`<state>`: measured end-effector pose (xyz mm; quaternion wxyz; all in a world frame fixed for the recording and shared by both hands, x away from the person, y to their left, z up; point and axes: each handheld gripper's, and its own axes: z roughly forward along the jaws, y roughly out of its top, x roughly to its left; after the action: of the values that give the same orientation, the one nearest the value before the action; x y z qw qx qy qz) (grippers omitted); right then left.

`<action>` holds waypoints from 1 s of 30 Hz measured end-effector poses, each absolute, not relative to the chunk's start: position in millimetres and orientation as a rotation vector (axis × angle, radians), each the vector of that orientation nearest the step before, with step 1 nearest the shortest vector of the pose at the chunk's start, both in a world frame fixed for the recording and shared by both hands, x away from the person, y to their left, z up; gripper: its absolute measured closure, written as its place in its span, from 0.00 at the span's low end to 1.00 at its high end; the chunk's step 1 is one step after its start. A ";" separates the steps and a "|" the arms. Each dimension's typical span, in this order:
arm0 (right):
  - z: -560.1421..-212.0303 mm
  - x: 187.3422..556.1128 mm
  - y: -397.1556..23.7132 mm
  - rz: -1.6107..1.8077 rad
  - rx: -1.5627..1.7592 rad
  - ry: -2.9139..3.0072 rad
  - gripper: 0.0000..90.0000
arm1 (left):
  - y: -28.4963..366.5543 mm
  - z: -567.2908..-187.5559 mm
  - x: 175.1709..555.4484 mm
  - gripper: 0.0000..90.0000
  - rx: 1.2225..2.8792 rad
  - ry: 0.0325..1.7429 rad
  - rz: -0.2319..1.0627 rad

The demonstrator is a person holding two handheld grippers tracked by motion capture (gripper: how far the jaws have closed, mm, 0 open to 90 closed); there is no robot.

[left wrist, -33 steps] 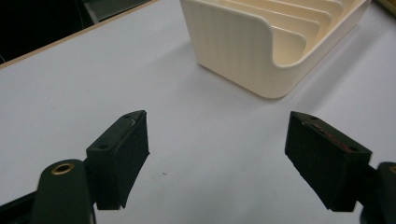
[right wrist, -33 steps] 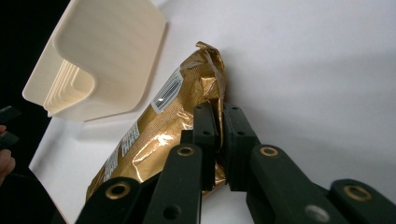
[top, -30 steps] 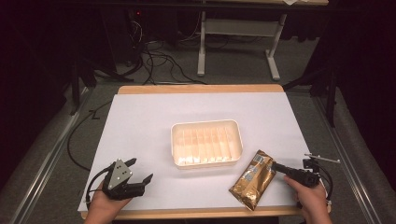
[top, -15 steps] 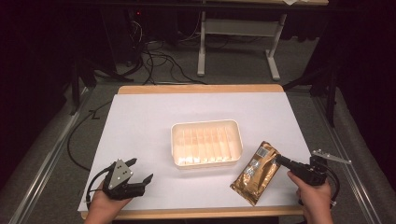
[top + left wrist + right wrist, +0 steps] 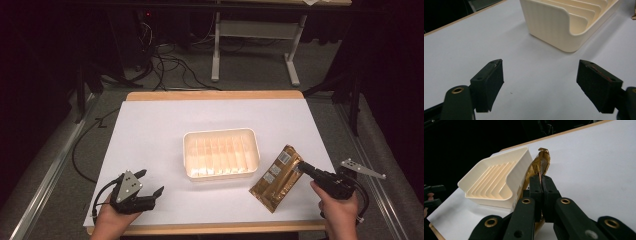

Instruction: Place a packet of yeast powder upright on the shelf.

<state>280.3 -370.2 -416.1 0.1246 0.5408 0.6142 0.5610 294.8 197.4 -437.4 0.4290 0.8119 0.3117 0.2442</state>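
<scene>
High view, bottom of frame: left hand (image 5: 107,220) holds the left gripper (image 5: 148,186) at lower left, low over the white table (image 5: 150,130). Jaws spread wide, nothing between them. In the left gripper view the two pads (image 5: 490,83) stand well apart over bare table surface, with the corner of the cream tray (image 5: 554,27) beyond them in the upper right of the frame.

Lower right of high view: right hand (image 5: 340,210) holds the right gripper (image 5: 301,166), jaws pointing toward upper left. Jaws clamped on the right-hand edge of the gold packet (image 5: 277,177), near its upper end. In the right gripper view the fingers (image 5: 535,187) are pressed together with the packet's thin edge (image 5: 540,165) pinched between them; the packet stands on edge, rising beyond the fingertips toward frame centre, close against the tray wall (image 5: 519,170).

High view, centre: packet lies slanted, just right of the tray (image 5: 221,172), its lower left end on the table. Tray is ribbed inside.

Upper frame: table's far wooden edge, then floor with cables (image 5: 170,60) and a grey stand frame (image 5: 255,45).
</scene>
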 end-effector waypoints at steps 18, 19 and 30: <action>-390.9 269.2 -390.2 1.579 1.498 1.572 1.00 | 197.4 -437.5 295.2 0.24 2.028 0.778 0.608; -388.2 267.3 -393.1 1.575 1.495 1.544 1.00 | 197.4 -437.5 295.2 0.24 2.027 0.778 0.608; -390.6 264.9 -393.3 1.546 1.484 1.536 1.00 | 197.1 -437.5 295.1 0.25 2.027 0.778 0.609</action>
<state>264.9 -393.3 -390.6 0.2498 0.5448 0.5641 0.5679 295.1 197.1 -437.5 0.4287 0.8121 0.3118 0.2440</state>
